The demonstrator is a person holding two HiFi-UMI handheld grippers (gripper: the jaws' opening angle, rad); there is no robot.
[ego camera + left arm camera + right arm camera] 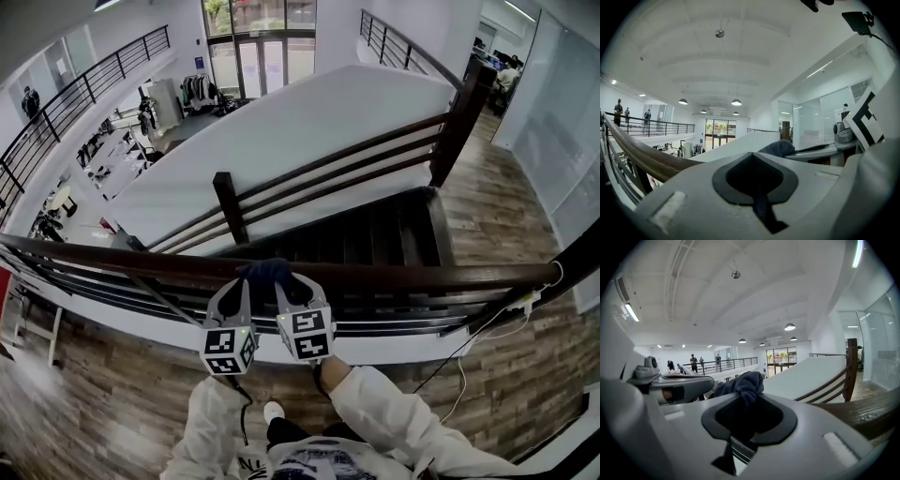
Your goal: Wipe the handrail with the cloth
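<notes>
A dark wooden handrail [422, 275] runs across the head view, and both grippers meet at its middle. A dark blue cloth [267, 271] is bunched on top of the rail between their tips. My right gripper [284, 283] is shut on the cloth [740, 385], which bulges out above its jaws [743, 420]. Close beside it on the left, my left gripper [246, 281] is shut too, with a thin blue strip of cloth pinched in its slit [757, 187]. More of the cloth [777, 148] shows beyond its jaws. The rail [642, 157] stretches away to the left.
Beyond the rail a dark staircase [375, 230] drops down, flanked by a lower wooden railing with posts [228, 206]. A white cable [487, 323] hangs along the rail at the right. Wood floor [112, 375] lies under me; a glass wall [562, 122] stands at the right.
</notes>
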